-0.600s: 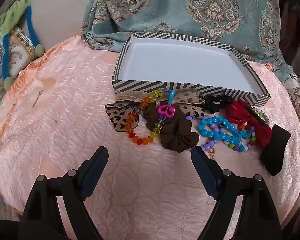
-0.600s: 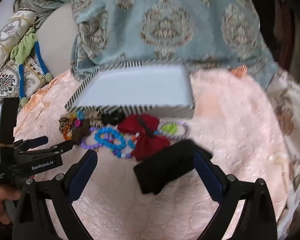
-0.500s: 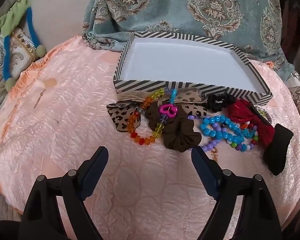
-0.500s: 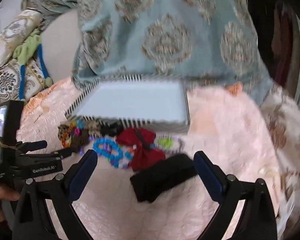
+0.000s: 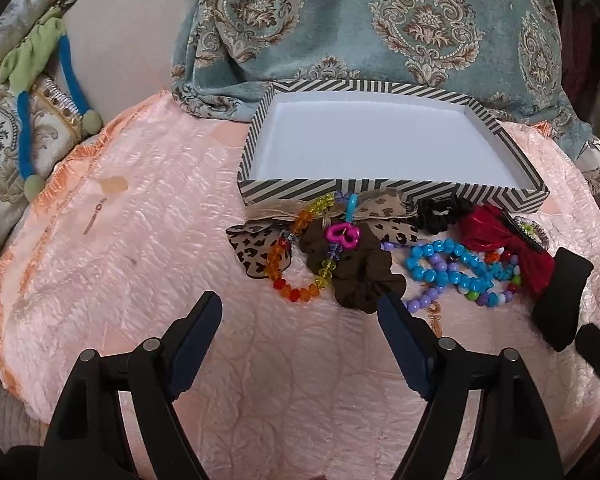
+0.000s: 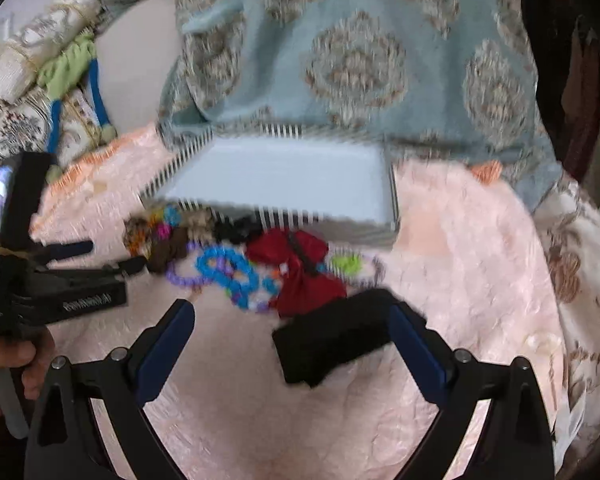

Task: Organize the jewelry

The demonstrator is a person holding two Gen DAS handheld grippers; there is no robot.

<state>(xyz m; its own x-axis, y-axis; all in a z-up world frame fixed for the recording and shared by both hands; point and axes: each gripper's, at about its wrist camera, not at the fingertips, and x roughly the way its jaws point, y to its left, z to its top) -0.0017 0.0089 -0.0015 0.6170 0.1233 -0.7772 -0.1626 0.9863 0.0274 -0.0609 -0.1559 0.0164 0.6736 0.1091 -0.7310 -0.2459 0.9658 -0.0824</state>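
While both tongs stood apart and empty, the left tongs [image 5: 300, 316] hung before the brown scrunchie [image 5: 364, 280], and the right tongs [image 6: 292, 328] flanked a black band [image 6: 332, 340] without visibly pressing it. Beaded bracelets [image 5: 452, 272] lay beside the striped box [image 5: 380, 196] on the peach quilt [image 5: 140, 264].

Ahead of my left tool spreads a peach-pink quilted satin bedspread [image 5: 140, 280]. Straight beyond its tips on that cover sits a shallow black-and-white striped cardboard box with a white inside [image 5: 392, 196]. Between the box and my tool lie a leopard-print fabric bow [image 5: 256, 250], a rainbow glass-bead bracelet [image 5: 296, 292], a brown fabric scrunchie [image 5: 364, 276], turquoise plastic-bead bracelets [image 5: 444, 268], a red satin bow [image 5: 500, 240] and, far right, a flat black pad [image 5: 560, 296].
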